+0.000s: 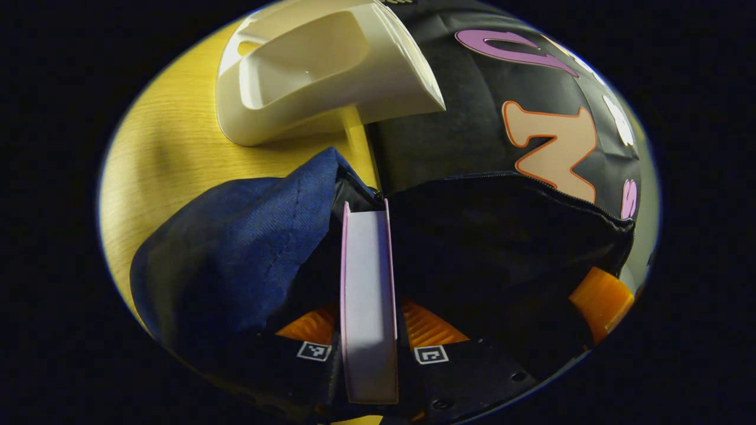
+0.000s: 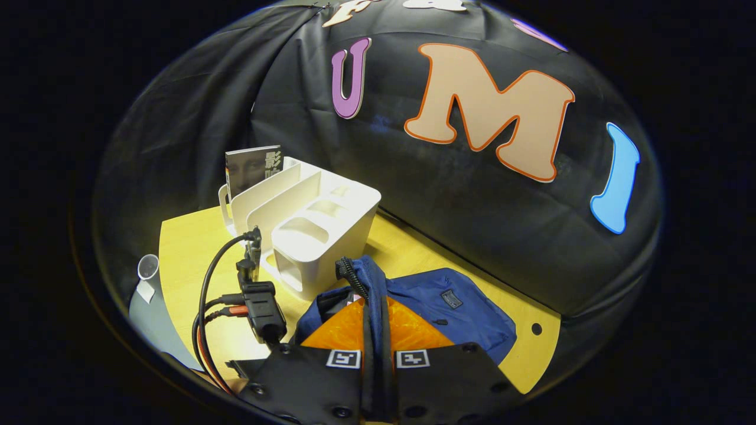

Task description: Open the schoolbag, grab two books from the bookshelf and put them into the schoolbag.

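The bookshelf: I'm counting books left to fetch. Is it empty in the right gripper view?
No. One book stands upright in the rear slot of the white bookshelf.

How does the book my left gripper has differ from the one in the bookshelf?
The held book is clamped in the left gripper, its page edge facing the camera, at the schoolbag's opening; the shelf book stands upright in the bookshelf's rear slot, dark cover showing, untouched. The held book's cover edges look pink. Both are upright.
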